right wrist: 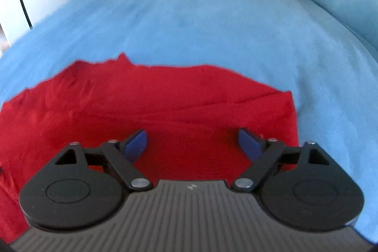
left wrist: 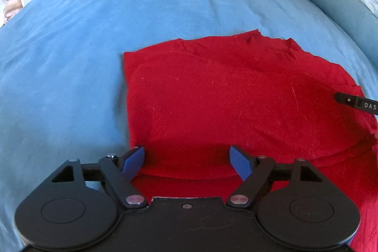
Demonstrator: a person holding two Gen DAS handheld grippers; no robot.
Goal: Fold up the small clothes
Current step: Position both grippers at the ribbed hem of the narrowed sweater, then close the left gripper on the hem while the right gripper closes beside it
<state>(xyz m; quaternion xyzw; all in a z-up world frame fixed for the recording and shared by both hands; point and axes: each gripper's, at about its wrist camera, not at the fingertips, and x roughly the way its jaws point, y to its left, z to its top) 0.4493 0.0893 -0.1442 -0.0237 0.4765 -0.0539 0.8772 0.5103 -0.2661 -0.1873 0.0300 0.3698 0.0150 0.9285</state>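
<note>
Both grippers are hanging spread wide, gripping nothing: the left gripper (left wrist: 186, 160) over the red garment's (left wrist: 236, 98) near left edge, the right gripper (right wrist: 192, 145) over its right side. The garment is lying partly folded on the blue bedspread (left wrist: 94, 27). Pinching matching corners together should be keeping the fold square.

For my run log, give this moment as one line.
left gripper open | right gripper open | red garment flat on blue bedspread

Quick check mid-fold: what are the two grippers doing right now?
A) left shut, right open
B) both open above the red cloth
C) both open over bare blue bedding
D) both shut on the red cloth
B: the left gripper and the right gripper both have jaws spread wide, with the red cloth lying beneath them.
</note>
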